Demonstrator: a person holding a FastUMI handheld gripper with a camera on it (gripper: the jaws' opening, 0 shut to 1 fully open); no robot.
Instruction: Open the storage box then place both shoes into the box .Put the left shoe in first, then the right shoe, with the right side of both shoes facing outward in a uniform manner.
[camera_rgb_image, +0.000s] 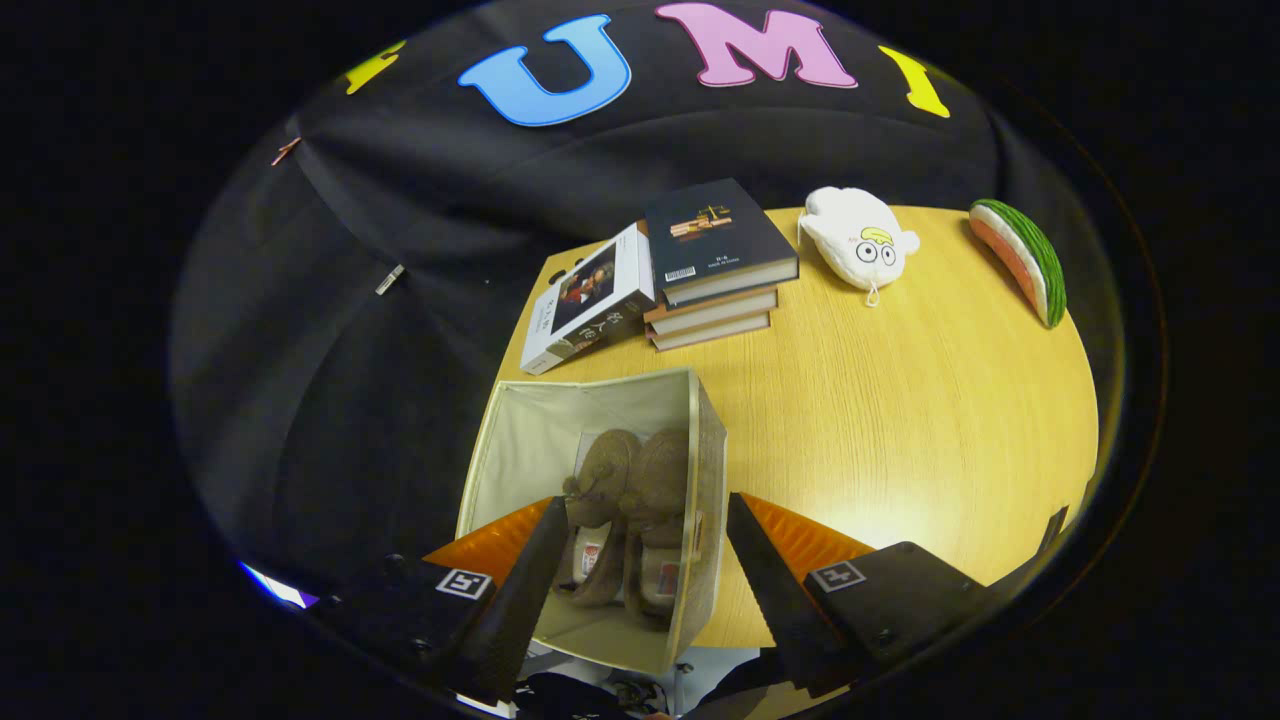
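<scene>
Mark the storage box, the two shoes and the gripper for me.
storage box (712, 470): gripper view, on its right wall.
shoes (630, 480): gripper view, on the brown uppers, side by side inside the box.
gripper (645, 515): gripper view, midway between its open fingertips, above the box.

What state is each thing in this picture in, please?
Storage box: open, on the table's edge, holding both shoes.
Shoes: side by side inside the box.
Gripper: open, jaws spread above the box, touching nothing.
Books: closed, stacked.
White book: closed, leaning on the stack.
Plush toy: lying on the table.
</scene>
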